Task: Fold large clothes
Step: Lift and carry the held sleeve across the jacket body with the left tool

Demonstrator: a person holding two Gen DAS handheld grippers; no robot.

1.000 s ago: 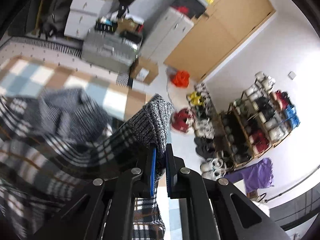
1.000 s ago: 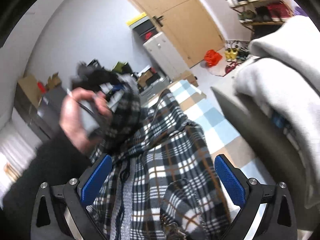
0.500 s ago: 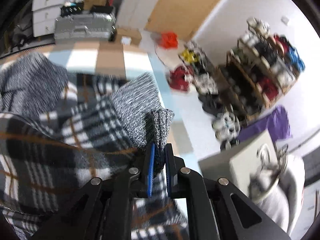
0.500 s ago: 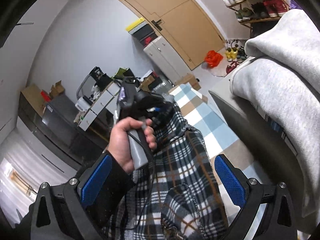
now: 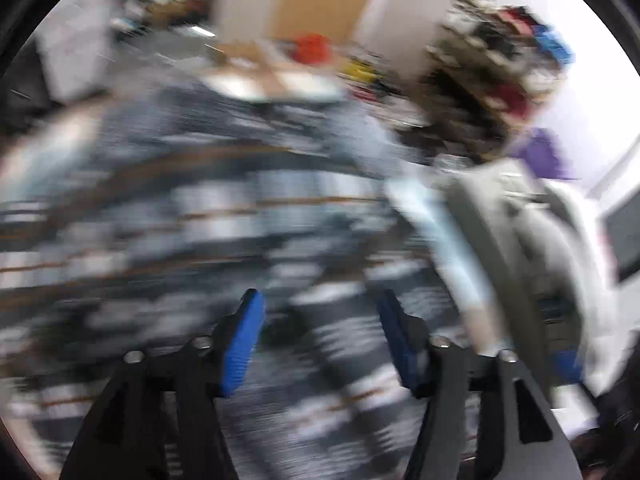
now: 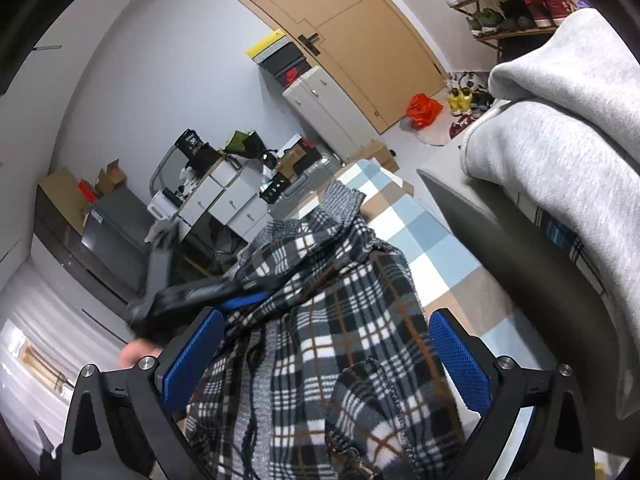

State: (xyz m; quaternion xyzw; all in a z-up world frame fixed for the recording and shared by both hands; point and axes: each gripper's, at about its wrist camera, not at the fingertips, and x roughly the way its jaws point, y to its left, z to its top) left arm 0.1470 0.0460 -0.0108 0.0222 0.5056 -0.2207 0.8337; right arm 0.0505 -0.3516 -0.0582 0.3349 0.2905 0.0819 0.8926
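Here the plaid garment (image 6: 332, 344) lies beneath the open right gripper (image 6: 326, 356).

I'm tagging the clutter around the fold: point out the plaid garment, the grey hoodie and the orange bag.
plaid garment (image 6: 352, 344): right wrist view, middle of the checked front.
grey hoodie (image 6: 560, 152): right wrist view, its folded body.
orange bag (image 6: 423, 110): right wrist view, its crumpled middle.

Left wrist view smeared throughout by motion. Black-and-white plaid knit garment (image 5: 208, 216) reads only as streaks; folds and edges untraceable. Wooden shoe rack (image 5: 500, 60) a blur, shoes indistinct. Right wrist view: garment's lower part cut by bottom edge. Blurred hand (image 6: 134, 354) partly hidden behind gripper frame. Grey fleece sweatshirt (image 6: 568, 120) runs off right edge.
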